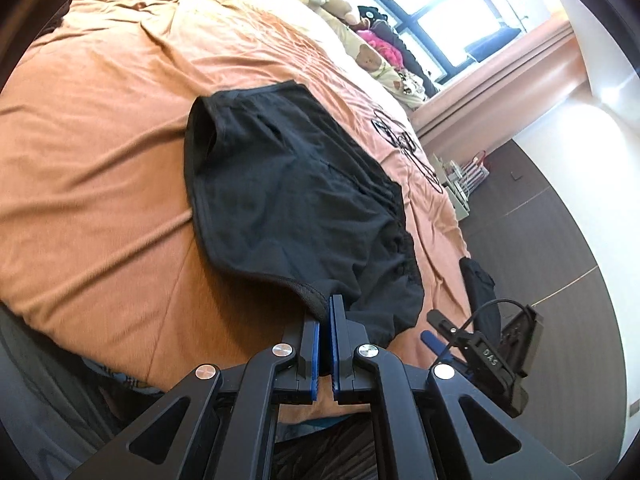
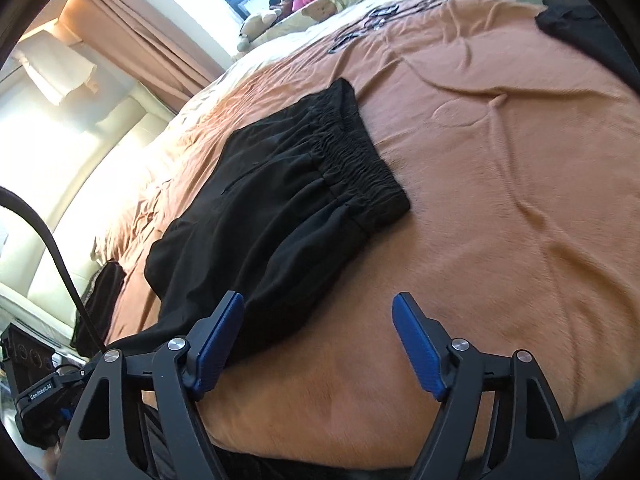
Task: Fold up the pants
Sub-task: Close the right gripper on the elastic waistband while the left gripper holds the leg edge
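Black pants (image 1: 292, 188) lie partly folded on an orange bedspread (image 1: 100, 152). My left gripper (image 1: 326, 308) is shut on a hemmed edge of the pants at the bed's near side. In the right wrist view the pants (image 2: 280, 200) show their elastic waistband (image 2: 356, 156) toward the middle of the bed. My right gripper (image 2: 318, 312) is open and empty just above the bedspread (image 2: 500, 200), its left finger (image 2: 218, 340) beside the near edge of the pants. The right gripper also shows at the lower right of the left wrist view (image 1: 436, 326).
Stuffed toys and pillows (image 1: 360, 28) line the bed's head under a window. Cables (image 1: 404, 140) lie on the bedspread beyond the pants. Another dark garment (image 2: 588, 36) lies at the bed's far edge. A dark floor (image 1: 540, 220) and a white shelf (image 1: 460, 180) are beside the bed.
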